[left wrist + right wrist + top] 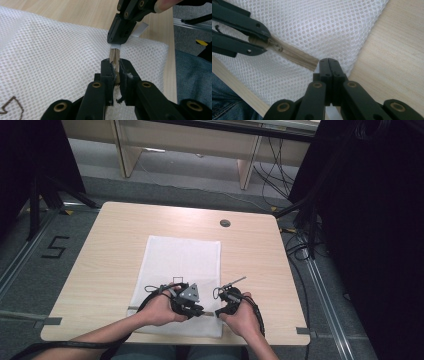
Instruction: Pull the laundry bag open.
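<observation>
A white mesh bag (180,260) lies flat on the wooden table (110,250), with a beige zipper (294,53) along its near edge. My left gripper (202,312) is shut on the zipper pull (114,53), pinched between its jaw tips (117,66). Facing it from the right, my right gripper (218,312) is shut on the zipper's end at the bag's near right corner, where a white tab (140,28) sticks out. In the right gripper view its closed jaws (329,62) meet the zipper's end, and the left gripper (265,41) holds the pull at upper left.
A round cable grommet (225,223) sits at the table's far right. A small brown outline (177,281) is printed on the bag. Bare table (392,50) lies right of the bag. Desks, cables and a dark curtain (370,220) stand beyond the table.
</observation>
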Demonstrator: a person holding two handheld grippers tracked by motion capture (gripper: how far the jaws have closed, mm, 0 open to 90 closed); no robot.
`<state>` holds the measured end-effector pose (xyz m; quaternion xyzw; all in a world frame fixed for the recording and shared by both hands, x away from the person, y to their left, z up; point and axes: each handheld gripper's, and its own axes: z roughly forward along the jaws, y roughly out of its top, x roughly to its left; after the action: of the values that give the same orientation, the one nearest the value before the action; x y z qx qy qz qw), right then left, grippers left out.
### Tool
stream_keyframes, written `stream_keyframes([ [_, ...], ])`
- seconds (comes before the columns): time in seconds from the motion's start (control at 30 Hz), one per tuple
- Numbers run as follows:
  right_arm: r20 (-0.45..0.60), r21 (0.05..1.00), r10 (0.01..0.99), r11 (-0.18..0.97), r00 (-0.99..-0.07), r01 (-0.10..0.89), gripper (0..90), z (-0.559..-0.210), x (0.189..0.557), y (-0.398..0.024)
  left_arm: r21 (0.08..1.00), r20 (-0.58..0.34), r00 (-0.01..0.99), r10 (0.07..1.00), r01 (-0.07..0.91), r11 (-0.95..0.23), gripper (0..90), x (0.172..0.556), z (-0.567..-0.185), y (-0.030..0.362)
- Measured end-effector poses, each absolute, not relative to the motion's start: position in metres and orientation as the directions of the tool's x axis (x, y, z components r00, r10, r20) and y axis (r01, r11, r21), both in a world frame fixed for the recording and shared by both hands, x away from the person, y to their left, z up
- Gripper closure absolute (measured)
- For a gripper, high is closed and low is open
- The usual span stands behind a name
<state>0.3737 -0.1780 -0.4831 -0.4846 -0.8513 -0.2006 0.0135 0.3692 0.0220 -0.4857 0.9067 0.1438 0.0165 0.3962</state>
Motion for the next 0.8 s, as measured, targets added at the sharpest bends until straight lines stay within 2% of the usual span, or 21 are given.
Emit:
stream_keyframes([
  [0.4, 0.219, 0.323, 0.827, 0.439, -0.517, 0.839, 90.0, -0.4829, 0.3726, -0.1763, 0.726, -0.064, 0.964, 0.258, 0.222, -0.651, 81.9, 0.3699, -0.4852, 0.0257],
  [0.8, 0.214, 0.312, 0.827, 0.446, -0.520, 0.839, 90.0, -0.4826, 0.3729, -0.1762, 0.724, -0.076, 0.959, 0.273, 0.241, -0.646, 81.8, 0.3690, -0.4852, 0.0288],
])
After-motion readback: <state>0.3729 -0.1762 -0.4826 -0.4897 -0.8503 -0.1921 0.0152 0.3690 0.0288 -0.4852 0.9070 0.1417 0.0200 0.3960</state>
